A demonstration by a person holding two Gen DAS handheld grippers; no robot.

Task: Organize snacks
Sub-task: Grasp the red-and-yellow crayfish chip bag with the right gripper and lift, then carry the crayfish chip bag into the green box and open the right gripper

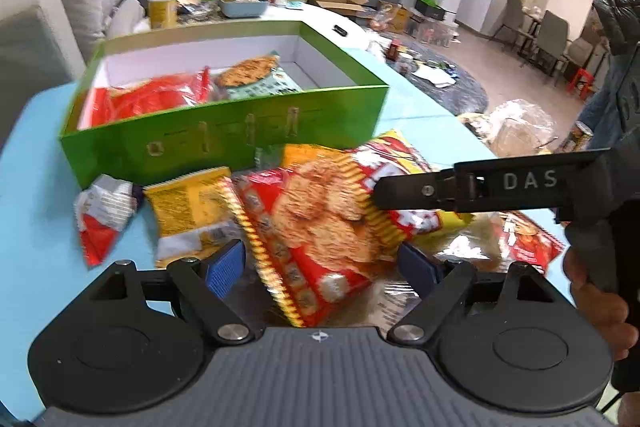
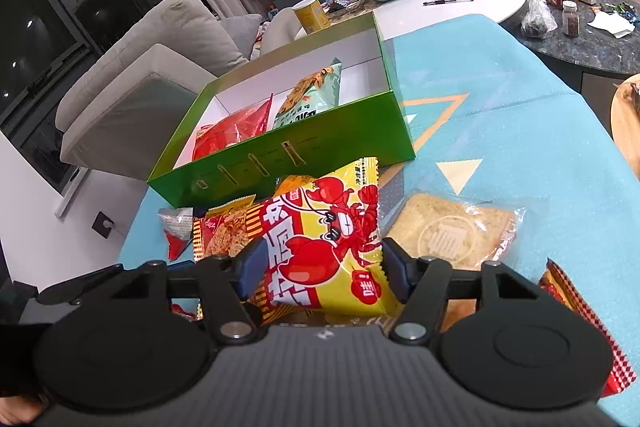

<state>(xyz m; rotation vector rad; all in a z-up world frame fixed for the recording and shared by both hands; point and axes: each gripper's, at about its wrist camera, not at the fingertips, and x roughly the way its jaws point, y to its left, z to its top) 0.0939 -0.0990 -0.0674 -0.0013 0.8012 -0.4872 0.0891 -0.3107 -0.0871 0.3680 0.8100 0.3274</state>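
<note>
right wrist view is showing the right gripper point(image 2: 318, 261) with its blue pads set on either side of the yellow lobster snack bag point(image 2: 332, 247); the pads are looking pressed against the bag's two side edges, so i am reading this as a clamp on the bag, which is puffing up between them. the bag is sitting just in front of the green box point(image 2: 280, 163), its long axis running away from the gripper and toward the box's near wall. inside the box a red packet point(image 2: 232, 131) and a pale green packet point(image 2: 308, 99) are already lying side by side, with bare white floor showing further along to the right.

left wrist view is showing the left gripper point(image 1: 322, 263) with its jaws standing apart around the red-and-yellow cracker bag point(image 1: 316, 227), pads not visibly pressing on it. a small silver-and-red wrapper point(image 1: 106, 211) and a yellow packet point(image 1: 188, 207) are lying on the blue mat point(image 1: 36, 207) beside it, and a clear-wrapped biscuit pack point(image 2: 452, 231) is resting to the right.

the coming move is likely turning on this: the box is lying straight ahead of the right gripper and higher than the bag, so the bag is needing a lift over the near wall, then forward and rightward to the bare stretch. the right hand is looking the readier one.
</note>
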